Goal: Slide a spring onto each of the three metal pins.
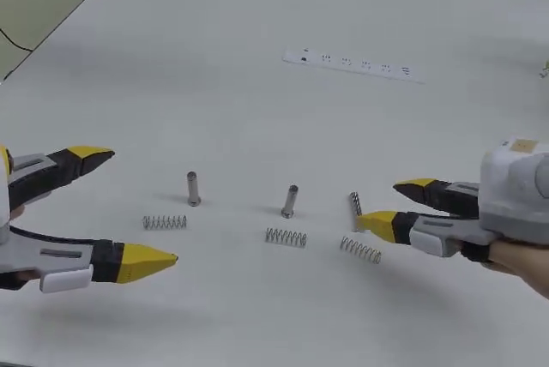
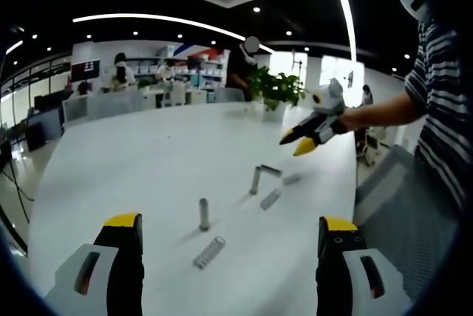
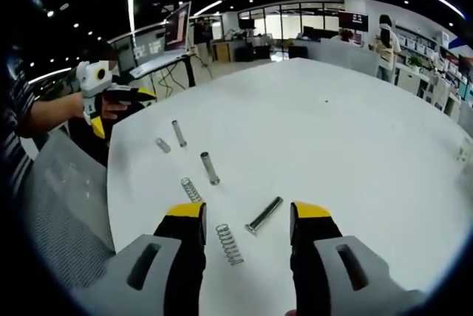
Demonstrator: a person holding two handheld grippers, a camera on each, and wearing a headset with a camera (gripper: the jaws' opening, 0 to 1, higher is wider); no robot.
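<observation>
Head view: the middle pin (image 1: 290,201) stands upright on the white surface (image 1: 257,110), so I'll place everything from it. To its left the left pin (image 1: 192,189) also stands. To its right the third pin (image 1: 355,205) looks tipped over. Three springs lie loose, one just in front of each pin: the left spring (image 1: 164,223), middle spring (image 1: 286,237) and right spring (image 1: 360,250). They seem paired up ready for threading, and none is on a pin yet. The right gripper (image 1: 377,204) hangs right of the middle pin with its fingers apart beside the third pin, probably about to take it. The left gripper (image 1: 144,206) hovers well left of the middle pin, fingers wide apart and empty.

Left gripper view: I count three pins and three springs. The middle pin (image 2: 256,180) is beyond the open fingers, and the right gripper (image 2: 310,130) is farther off past it.

Right gripper view: the third pin (image 3: 264,215) plainly lies flat, nearer than the middle pin (image 3: 210,168), just ahead of the parted fingers. The right spring (image 3: 229,244) lies between them. Again three pins and three springs.
</observation>
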